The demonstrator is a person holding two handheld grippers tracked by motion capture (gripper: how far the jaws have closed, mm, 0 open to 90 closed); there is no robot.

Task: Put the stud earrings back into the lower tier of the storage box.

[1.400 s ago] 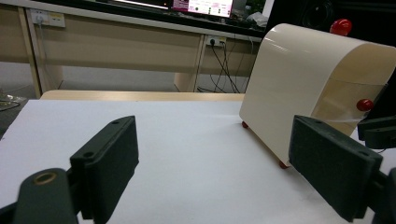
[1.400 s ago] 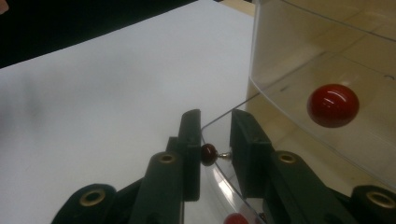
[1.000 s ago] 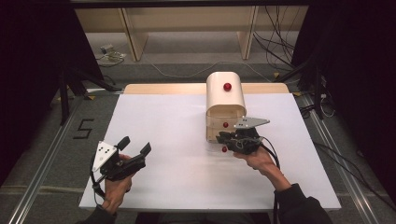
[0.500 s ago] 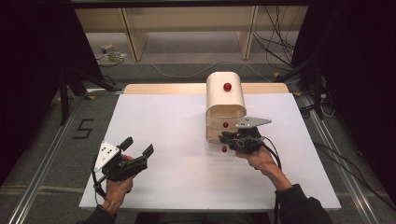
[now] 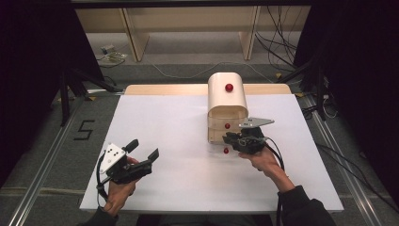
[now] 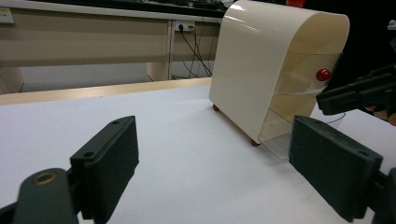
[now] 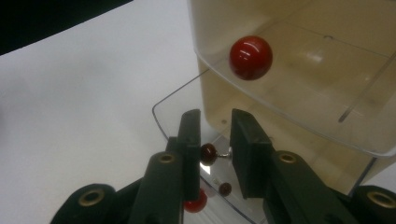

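Observation:
A cream box (image 5: 227,106) with a rounded top stands on the white table (image 5: 164,122). It has a red knob on top (image 5: 229,87) and clear drawers with red knobs (image 7: 251,57). The lowest clear drawer (image 7: 161,116) is pulled out a little, and a red knob (image 5: 226,150) shows in front of it. My right gripper (image 5: 229,138) hangs over that drawer's front. Its jaws stand narrowly apart (image 7: 215,116) with a small dark red ball (image 7: 208,153) between them; whether they press on it is unclear. My left gripper (image 5: 143,149) rests at the front left, open and with nothing between its jaws (image 6: 212,154).
Wooden shelf legs and loose cables (image 5: 282,52) lie on the floor beyond the table's far edge. A "5" mark (image 5: 83,129) is on the floor to the left. Metal rails run along both sides of the table.

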